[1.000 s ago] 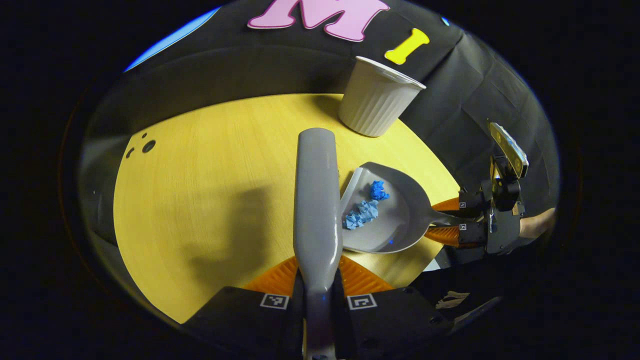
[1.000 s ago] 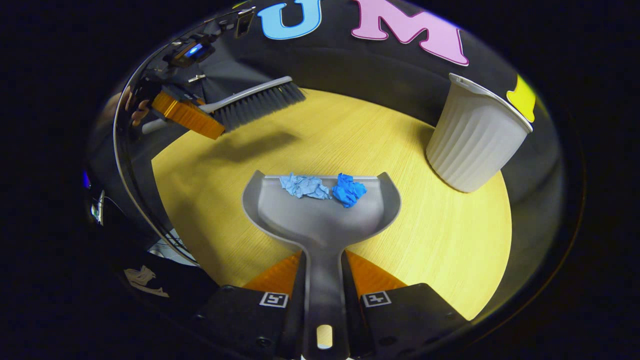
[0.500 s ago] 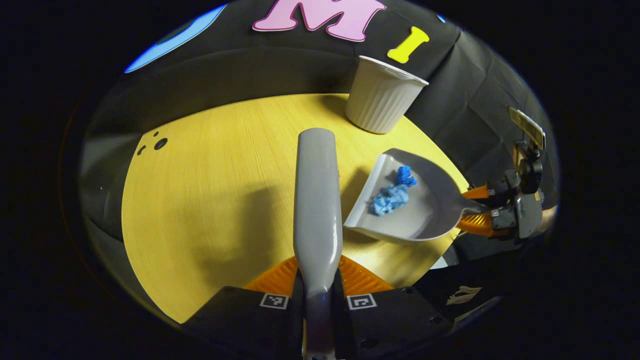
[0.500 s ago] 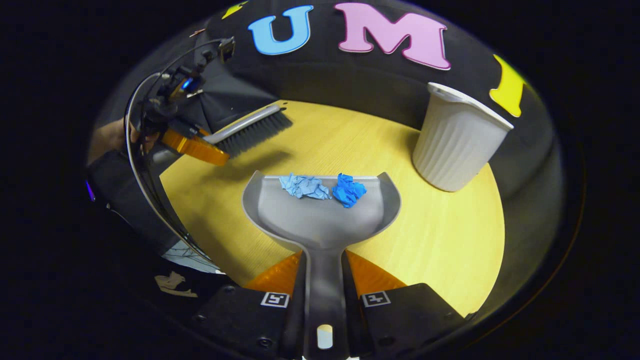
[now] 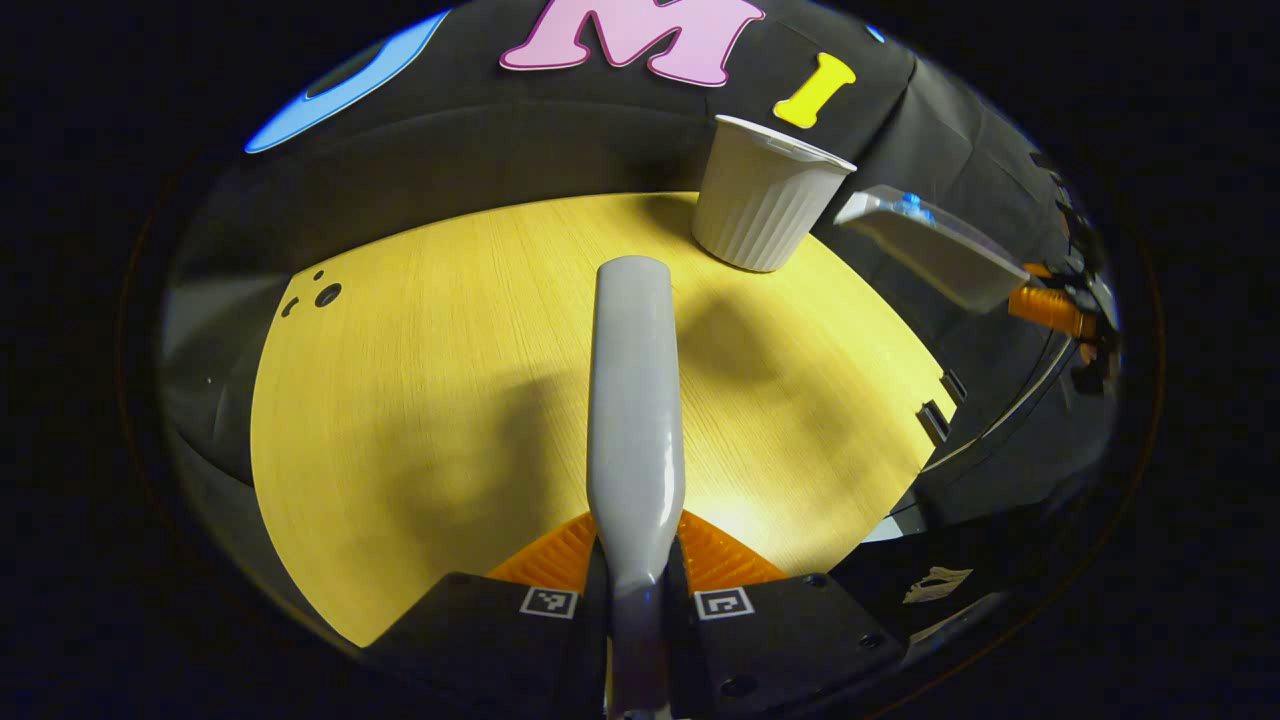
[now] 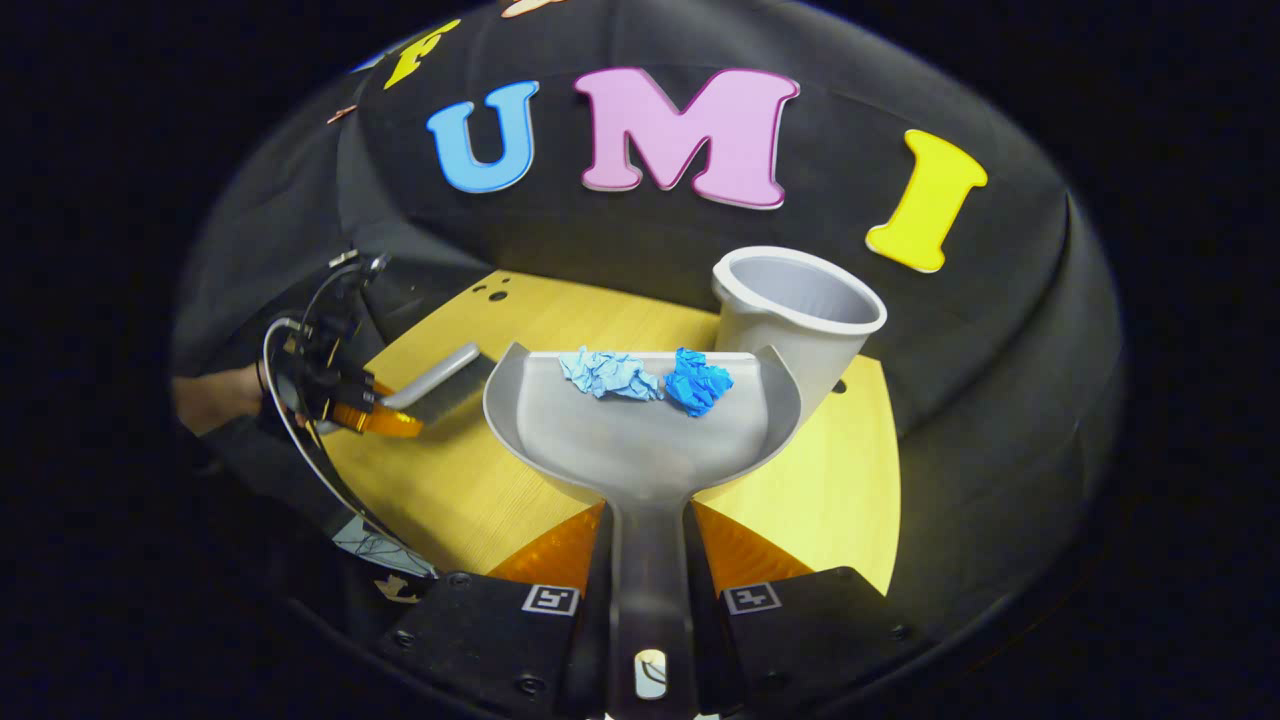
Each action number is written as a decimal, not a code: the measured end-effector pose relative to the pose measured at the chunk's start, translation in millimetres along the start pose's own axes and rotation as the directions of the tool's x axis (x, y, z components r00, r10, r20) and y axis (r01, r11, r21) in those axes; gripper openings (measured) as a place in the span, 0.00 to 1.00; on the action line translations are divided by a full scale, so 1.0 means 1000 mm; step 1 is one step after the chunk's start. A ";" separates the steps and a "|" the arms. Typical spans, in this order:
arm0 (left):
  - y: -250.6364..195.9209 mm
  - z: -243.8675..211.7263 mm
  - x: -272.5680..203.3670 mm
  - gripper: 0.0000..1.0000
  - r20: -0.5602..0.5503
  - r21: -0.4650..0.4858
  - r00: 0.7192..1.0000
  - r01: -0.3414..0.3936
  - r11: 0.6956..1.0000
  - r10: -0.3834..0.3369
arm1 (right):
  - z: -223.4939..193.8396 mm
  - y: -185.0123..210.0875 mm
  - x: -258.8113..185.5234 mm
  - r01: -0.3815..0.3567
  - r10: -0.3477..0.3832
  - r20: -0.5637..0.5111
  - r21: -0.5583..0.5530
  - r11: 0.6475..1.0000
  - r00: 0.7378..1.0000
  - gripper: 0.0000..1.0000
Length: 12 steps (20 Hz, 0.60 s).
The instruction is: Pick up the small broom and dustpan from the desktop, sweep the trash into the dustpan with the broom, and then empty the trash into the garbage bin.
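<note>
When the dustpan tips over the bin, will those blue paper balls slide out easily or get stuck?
They will probably slide out easily: the two crumpled blue paper balls look light and lie loose at the front lip of the smooth grey dustpan. Being so light, one might bounce off the white garbage bin rim instead of dropping in.

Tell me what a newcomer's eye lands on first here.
First, the two crumpled blue paper scraps at the front lip of the grey dustpan, held up by the right claw near the white garbage bin. Then the grey broom in the left claw, over the yellow desktop.
</note>
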<state>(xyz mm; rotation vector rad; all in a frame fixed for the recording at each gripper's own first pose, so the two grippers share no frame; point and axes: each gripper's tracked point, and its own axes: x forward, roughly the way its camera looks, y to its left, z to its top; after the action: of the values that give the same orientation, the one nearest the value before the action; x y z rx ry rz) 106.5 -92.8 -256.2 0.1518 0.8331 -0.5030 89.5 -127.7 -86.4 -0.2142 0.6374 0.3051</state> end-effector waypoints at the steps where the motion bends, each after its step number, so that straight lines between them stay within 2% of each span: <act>1: 0.000 0.000 0.000 0.25 0.001 -0.009 1.000 -0.001 1.000 0.001 | 0.014 -0.008 -0.002 0.005 -0.006 0.015 0.013 1.000 1.000 0.37; 3: 0.002 0.000 -0.003 0.25 0.006 -0.030 1.000 -0.005 1.000 0.005 | 0.041 -0.027 -0.004 0.022 -0.023 0.047 0.016 1.000 0.999 0.37; 4: 0.003 0.000 -0.004 0.31 0.007 -0.036 1.000 -0.007 0.999 0.007 | 0.053 -0.038 0.000 0.036 -0.036 0.063 0.007 0.999 0.997 0.37; 8: 0.014 -0.003 -0.011 0.31 0.007 -0.056 0.999 -0.040 0.998 0.040 | 0.093 -0.072 0.020 0.066 -0.070 0.120 0.040 0.997 0.990 0.37; 9: 0.016 -0.004 -0.013 0.28 0.007 -0.067 0.999 -0.044 0.997 0.045 | 0.102 -0.080 0.027 0.072 -0.079 0.126 0.058 0.996 0.989 0.37; 11: 0.020 -0.005 -0.019 0.28 0.005 -0.091 0.998 -0.056 0.994 0.056 | 0.117 -0.101 0.045 0.112 -0.121 0.137 0.073 0.991 0.983 0.37; 12: 0.021 -0.005 -0.020 0.31 0.006 -0.099 0.998 -0.064 0.993 0.064 | 0.122 -0.111 0.056 0.131 -0.141 0.138 0.076 0.988 0.980 0.37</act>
<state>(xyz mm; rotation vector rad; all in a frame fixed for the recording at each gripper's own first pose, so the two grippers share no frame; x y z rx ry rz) 102.0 -64.9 -246.0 0.0847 0.8396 -0.4011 237.1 -184.1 -13.5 -0.1692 0.4879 0.1651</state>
